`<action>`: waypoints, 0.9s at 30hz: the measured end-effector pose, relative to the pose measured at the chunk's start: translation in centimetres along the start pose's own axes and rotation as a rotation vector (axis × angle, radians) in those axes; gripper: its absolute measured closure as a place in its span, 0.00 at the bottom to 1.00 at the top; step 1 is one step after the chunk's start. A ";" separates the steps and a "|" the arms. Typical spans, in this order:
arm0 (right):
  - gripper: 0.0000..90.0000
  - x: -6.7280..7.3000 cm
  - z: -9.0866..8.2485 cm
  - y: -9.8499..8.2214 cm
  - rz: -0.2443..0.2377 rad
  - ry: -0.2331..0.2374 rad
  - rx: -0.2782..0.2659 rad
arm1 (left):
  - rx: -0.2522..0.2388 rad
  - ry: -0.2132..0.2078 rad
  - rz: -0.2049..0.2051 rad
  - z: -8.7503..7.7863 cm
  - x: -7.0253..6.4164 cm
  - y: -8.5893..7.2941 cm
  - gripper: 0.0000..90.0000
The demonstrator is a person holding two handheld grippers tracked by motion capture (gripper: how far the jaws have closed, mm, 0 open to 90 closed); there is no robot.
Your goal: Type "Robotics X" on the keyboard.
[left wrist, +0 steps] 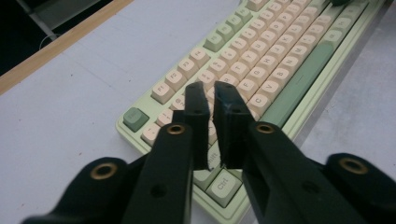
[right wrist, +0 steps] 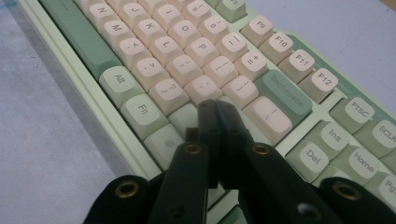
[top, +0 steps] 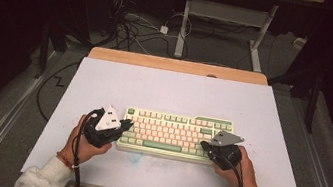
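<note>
A: Mechanical keyboard is lying at the near middle of the table. Left gripper is hovering over its left end, jaws nearly together, holding nothing.

B: Right gripper is sitting at the keyboard's right end, jaws together, empty. Risk: blunt closed tips are spanning 2 keycaps, so a press may be hitting neighbours or nudging the keyboard.

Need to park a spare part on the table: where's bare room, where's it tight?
Free: the wide strip of white table between the keyboard and the wooden far edge, plus the flanks beyond each hand. Crowded: the keyboard's two ends, with the left tongs and right tongs over the keys.
</note>
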State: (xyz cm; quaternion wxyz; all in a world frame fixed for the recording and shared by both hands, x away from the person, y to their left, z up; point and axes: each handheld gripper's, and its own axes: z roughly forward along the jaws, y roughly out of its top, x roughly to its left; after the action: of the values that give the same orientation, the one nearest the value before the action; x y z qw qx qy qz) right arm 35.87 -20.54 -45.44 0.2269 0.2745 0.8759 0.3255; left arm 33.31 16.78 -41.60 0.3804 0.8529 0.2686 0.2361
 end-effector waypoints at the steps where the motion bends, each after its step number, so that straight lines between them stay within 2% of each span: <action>1: 1.00 0.0 0.0 0.0 -0.001 0.000 0.000 | 0.011 0.002 0.010 0.0 0.0 0.0 0.95; 6: 1.00 0.0 0.0 0.0 -0.006 -0.001 -0.002 | 0.057 0.001 0.022 0.4 0.1 0.4 0.97; 16: 1.00 0.1 0.0 -0.1 -0.006 -0.006 -0.003 | 0.125 -0.070 0.021 2.2 0.0 1.1 0.96; 22: 1.00 0.2 0.0 -0.1 -0.006 -0.010 -0.002 | 0.159 -0.097 0.033 3.7 -0.3 1.2 0.96; 27: 1.00 0.2 0.0 -0.1 -0.007 -0.010 -0.002 | 0.165 -0.117 0.039 4.7 -0.7 1.6 0.95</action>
State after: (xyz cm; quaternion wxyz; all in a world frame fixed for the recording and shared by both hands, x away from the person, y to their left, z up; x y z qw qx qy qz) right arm 35.67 -20.44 -45.52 0.2326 0.2728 0.8754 0.3243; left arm 36.09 12.92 -43.35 0.3190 0.8988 0.2477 0.1703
